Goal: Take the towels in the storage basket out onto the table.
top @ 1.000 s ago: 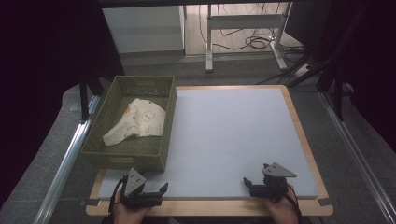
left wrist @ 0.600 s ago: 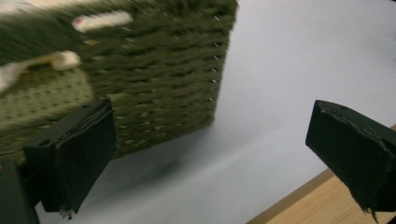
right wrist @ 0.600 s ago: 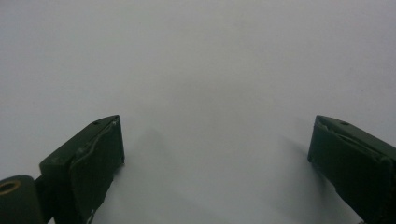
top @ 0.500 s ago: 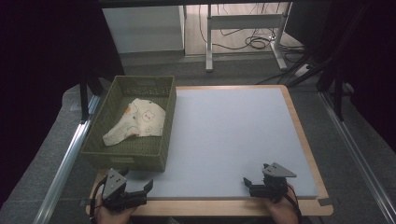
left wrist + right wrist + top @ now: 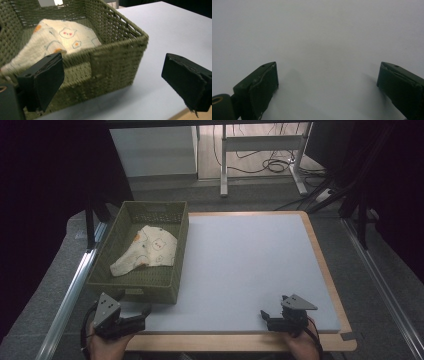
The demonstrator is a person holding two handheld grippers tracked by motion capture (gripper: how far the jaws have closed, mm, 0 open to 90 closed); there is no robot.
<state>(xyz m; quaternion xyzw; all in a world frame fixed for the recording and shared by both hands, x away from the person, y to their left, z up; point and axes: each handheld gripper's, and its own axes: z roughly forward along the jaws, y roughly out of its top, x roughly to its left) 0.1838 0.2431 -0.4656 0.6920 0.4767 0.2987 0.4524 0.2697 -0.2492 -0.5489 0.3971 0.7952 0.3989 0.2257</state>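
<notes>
A green woven basket (image 5: 115, 285) stands at the table's left side, and a cream cloth with small printed figures (image 5: 146, 249) lies crumpled inside it. My left gripper (image 5: 140, 312) is open at the front left corner, just in front of the basket's near wall. In the left gripper view the basket (image 5: 115, 57) and the cloth (image 5: 60, 37) lie close ahead between the spread jaws of the left gripper (image 5: 117, 82). My right gripper (image 5: 266, 316) is open at the front right, low over the white mat (image 5: 250, 265); the right gripper (image 5: 327, 87) holds nothing.
The white mat (image 5: 317, 32) covers most of the wooden table (image 5: 330, 275). A metal rail (image 5: 70, 295) runs along the table's left side. Desk legs and cables (image 5: 265, 160) stand on the floor beyond the far edge.
My left gripper has drawn back to the left and nearer the front edge, now in front of the basket's near left corner. The right gripper has stayed put.
</notes>
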